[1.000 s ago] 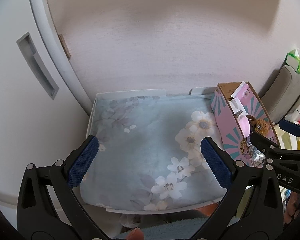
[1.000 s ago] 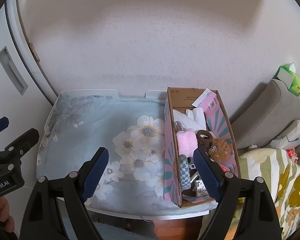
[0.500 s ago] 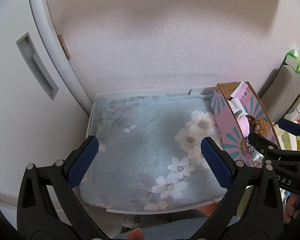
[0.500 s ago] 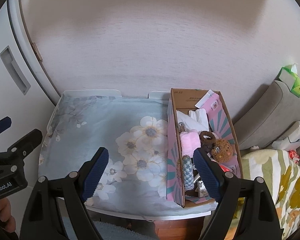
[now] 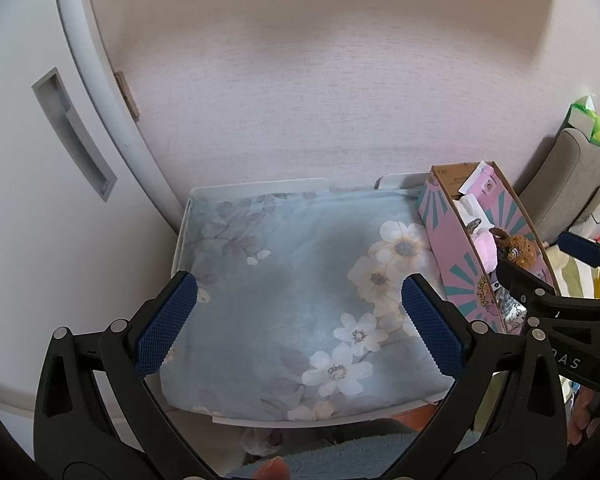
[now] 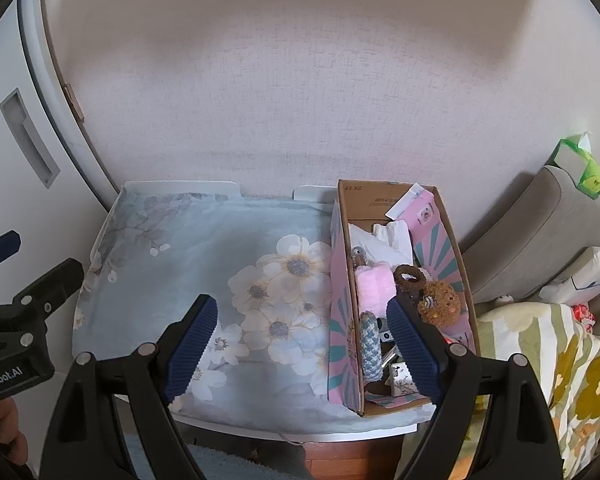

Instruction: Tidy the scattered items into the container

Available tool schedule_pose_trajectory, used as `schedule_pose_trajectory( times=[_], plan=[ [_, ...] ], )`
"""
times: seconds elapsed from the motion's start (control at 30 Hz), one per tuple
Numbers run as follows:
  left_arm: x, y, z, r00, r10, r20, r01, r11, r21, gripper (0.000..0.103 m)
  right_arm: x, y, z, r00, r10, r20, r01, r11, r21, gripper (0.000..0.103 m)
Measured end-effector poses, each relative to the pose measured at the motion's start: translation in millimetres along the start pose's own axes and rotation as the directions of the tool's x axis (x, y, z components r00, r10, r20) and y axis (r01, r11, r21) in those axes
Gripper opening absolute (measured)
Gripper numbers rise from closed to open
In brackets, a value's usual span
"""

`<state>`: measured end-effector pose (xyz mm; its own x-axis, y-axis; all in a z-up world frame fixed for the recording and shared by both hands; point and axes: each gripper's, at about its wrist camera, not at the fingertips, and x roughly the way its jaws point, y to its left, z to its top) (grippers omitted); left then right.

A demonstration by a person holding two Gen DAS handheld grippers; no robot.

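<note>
A pink and teal cardboard box [image 6: 342, 320] [image 5: 448, 248] stands at the right end of a small table under a pale blue floral cloth [image 6: 220, 264] [image 5: 284, 280]. Inside lie a pink plush [image 6: 374, 286], a brown furry toy [image 6: 438, 304], a brown hair ring [image 6: 410, 276], a grey-blue knitted piece [image 6: 370, 346], white tissue [image 6: 392, 232] and small packets. My left gripper [image 5: 298, 320] hangs open over the bare cloth. Above the box's near left side my right gripper [image 6: 302, 338] is open too, holding nothing.
A white door with a recessed handle [image 5: 72, 132] closes off the left. The wall stands right behind the table. To the right are a grey cushion [image 6: 540, 224], a green tissue pack [image 6: 582, 168] and a floral blanket [image 6: 556, 364]. A hand [image 6: 4, 428] shows at lower left.
The right wrist view has shifted slightly, so the box and table sit a little further right and up. The left gripper has not moved; both stay open.
</note>
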<state>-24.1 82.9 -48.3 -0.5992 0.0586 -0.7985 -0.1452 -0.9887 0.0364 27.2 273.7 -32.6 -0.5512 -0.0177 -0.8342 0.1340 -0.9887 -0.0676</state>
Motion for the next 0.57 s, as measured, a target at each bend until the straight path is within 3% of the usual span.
schedule_pose_trajectory(
  times=[0.23,0.57],
  plan=[
    [0.7,-1.2,-0.3,1.000,-0.005,0.001,0.005,1.000,0.005,0.102,-9.1,-0.4,-1.2,0.997,-0.060,0.043,0.062,0.998,-0.031,0.084],
    [-4.1,-7.1,1.7,1.000,0.004,0.028,-0.004,1.000,0.020,0.102,-9.2,-0.4,1.1,0.997,-0.058,0.051,0.060,0.998,-0.035,0.084]
  ],
)
